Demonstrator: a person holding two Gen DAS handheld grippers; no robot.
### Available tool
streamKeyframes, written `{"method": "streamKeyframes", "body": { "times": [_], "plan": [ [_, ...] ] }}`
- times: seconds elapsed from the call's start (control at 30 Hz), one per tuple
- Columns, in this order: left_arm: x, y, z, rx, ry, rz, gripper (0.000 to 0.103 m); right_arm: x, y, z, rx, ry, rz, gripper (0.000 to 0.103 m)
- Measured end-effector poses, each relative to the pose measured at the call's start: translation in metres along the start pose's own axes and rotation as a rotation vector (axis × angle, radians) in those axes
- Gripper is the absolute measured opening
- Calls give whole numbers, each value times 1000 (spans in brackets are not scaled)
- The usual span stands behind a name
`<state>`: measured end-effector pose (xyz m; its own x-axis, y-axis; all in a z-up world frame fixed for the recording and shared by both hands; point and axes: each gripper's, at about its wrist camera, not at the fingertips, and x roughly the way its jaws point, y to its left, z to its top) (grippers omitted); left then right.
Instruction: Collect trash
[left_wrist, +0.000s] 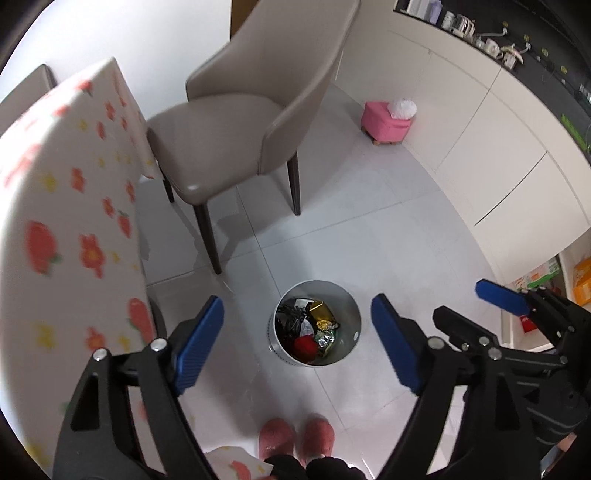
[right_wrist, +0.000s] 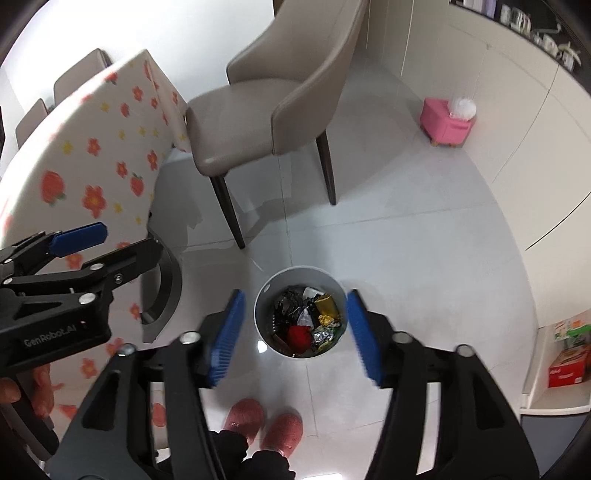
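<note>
A round grey trash bin (left_wrist: 351, 317) stands on the floor below both grippers, also in the right wrist view (right_wrist: 264, 306). It holds trash (left_wrist: 308, 326): black plastic, a gold wrapper, foil pieces and a red item (right_wrist: 299, 336). My left gripper (left_wrist: 297, 345) is open and empty, high above the bin. My right gripper (right_wrist: 295, 336) is open and empty, also above the bin. The right gripper shows at the right edge of the left wrist view (left_wrist: 517, 306); the left gripper shows at the left of the right wrist view (right_wrist: 110, 243).
A table with a flower-print cloth (left_wrist: 66, 206) is at the left. A beige chair (left_wrist: 236, 122) stands beyond the bin. A pink stool (left_wrist: 386, 122) sits by white cabinets (left_wrist: 498, 155). The person's pink slippers (left_wrist: 295, 439) are at the bottom.
</note>
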<state>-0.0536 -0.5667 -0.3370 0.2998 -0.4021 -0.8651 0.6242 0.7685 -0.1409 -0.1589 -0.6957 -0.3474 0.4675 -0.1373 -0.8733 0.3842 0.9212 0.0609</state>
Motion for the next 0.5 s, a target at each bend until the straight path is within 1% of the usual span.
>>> {"method": "streamKeyframes", "body": {
  "times": [0.1,0.13,0.17,0.23,0.33,0.4,0.5],
  "plan": [
    [-40,4,9,-16,-16,16,85,-40,11,16,-30,-18,6,63],
    [-53,6,10,-24,-24,23,86,-51,14,20,-41,-27,11,66],
    [-64,7,12,-33,-30,31,87,-62,18,24,-56,-38,13,71],
    [-89,14,13,-64,-44,58,88,-86,30,33,-94,-62,18,75],
    [-126,28,11,-122,-63,96,90,-114,50,43,-156,-76,52,82],
    [-152,41,6,-171,-86,124,90,-130,69,47,-207,-89,79,83],
    [-186,59,-6,-249,-103,157,90,-151,98,49,-285,-104,142,84]
  ]
}}
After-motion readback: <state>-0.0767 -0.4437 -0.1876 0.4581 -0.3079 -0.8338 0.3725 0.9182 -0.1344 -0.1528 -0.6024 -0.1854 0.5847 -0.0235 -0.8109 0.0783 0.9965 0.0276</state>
